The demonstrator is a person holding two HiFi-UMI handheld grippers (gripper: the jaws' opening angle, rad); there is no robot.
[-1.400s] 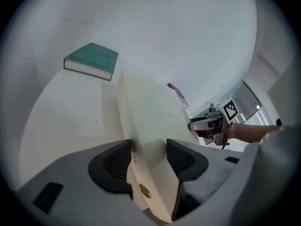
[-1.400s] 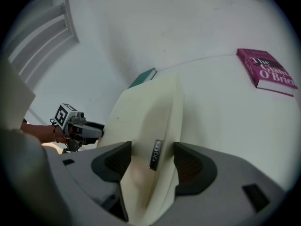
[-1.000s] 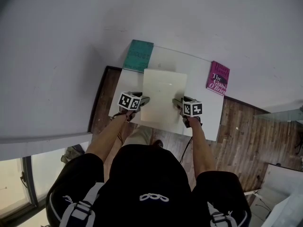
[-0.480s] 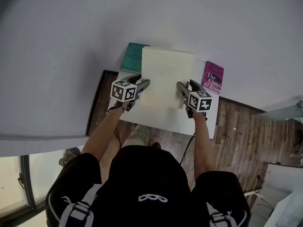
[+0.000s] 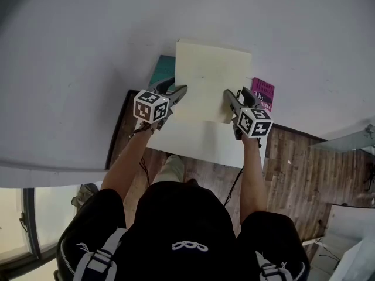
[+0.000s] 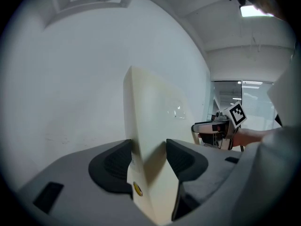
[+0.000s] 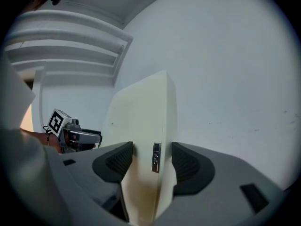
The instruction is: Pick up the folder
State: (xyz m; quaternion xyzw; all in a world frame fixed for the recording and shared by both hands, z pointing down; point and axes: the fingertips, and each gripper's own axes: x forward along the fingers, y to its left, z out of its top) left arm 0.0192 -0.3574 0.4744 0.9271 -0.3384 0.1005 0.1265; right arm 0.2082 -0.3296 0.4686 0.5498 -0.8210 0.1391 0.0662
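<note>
A cream-coloured folder (image 5: 208,79) hangs in the air above the white table (image 5: 205,148), held by both side edges. My left gripper (image 5: 179,92) is shut on its left edge; in the left gripper view the folder (image 6: 150,145) stands pinched between the two dark pads (image 6: 113,166). My right gripper (image 5: 228,97) is shut on the right edge, where the folder (image 7: 141,126) with a small metal clasp (image 7: 155,157) sits between the jaws. Each gripper view shows the other gripper across the folder: right gripper (image 6: 214,128), left gripper (image 7: 77,136).
A teal book (image 5: 162,72) lies at the table's far left, partly behind the folder. A magenta book (image 5: 263,94) lies at the far right. A white wall stands close behind the table. Wood floor (image 5: 299,163) surrounds it.
Both grippers have raised the folder off the table and carried it up and away from me; it now covers more of the teal book in the head view.
</note>
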